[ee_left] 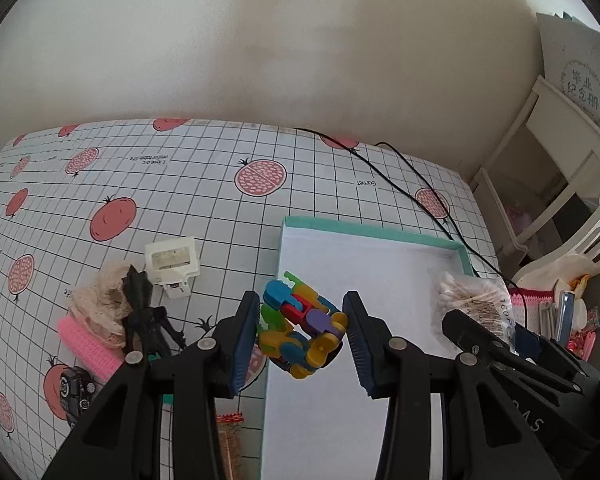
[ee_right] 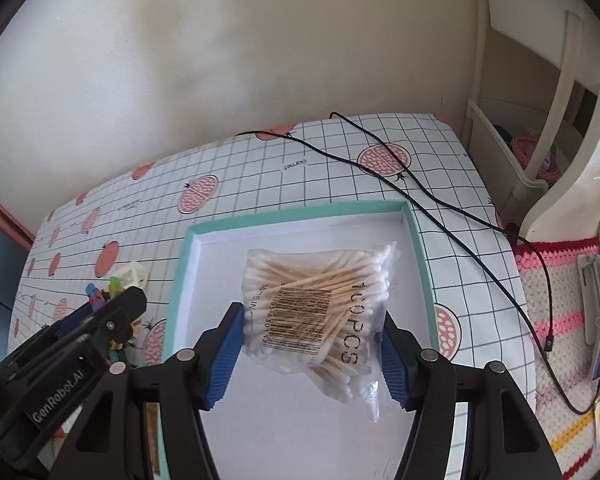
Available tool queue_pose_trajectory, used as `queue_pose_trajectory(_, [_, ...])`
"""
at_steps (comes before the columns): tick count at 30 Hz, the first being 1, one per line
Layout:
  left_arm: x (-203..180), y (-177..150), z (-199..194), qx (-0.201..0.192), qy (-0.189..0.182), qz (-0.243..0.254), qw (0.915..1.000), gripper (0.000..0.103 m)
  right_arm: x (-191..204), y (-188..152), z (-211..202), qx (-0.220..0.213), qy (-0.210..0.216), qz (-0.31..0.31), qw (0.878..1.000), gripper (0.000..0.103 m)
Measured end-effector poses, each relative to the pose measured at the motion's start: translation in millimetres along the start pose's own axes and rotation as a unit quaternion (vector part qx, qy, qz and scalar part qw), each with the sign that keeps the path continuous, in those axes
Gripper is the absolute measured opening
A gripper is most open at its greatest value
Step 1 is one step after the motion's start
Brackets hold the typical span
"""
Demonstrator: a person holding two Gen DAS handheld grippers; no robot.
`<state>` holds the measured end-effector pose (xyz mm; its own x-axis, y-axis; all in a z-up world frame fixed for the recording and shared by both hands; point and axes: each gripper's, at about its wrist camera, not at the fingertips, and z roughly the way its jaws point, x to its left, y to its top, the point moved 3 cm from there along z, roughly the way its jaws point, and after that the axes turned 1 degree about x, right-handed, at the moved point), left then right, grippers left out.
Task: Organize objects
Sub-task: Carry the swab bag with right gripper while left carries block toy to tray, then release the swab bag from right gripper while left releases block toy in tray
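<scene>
Your left claw (ee_left: 301,330) holds one toy made of colored blocks (ee_left: 300,326) over the left edge of the one teal box (ee_left: 380,232). Your right claw (ee_right: 313,346) holds one bag of cotton swabs (ee_right: 320,304) over the middle of that box. At nine o'clock on the table (ee_left: 204,208) sit one white plastic piece (ee_left: 172,260), one pink roller (ee_left: 86,346) and one lace bundle (ee_left: 100,304)

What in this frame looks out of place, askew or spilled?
Nothing looks spilled or damaged. A black cable trails loose across the tablecloth behind the teal-rimmed box. Lace, a pink roller and a white plastic piece lie unsorted. Each gripper holds something over the box: block toy, cotton swab bag.
</scene>
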<state>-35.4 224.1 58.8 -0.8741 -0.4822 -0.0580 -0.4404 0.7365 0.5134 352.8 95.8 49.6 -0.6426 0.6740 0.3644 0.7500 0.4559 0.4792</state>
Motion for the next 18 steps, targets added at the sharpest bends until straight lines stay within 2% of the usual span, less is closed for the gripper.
queue_pose_trajectory(8, [-12,-1,41,0.018,0.005,0.024,0.9995,0.045,-12,8,31,0.009,-0.012,0.001,1.000,0.065])
queue_pose_trajectory(18, [-23,-13,71,0.049,0.005,0.043,0.9979,0.045,-25,-4,56,0.040,-0.024,0.002,0.999,0.065])
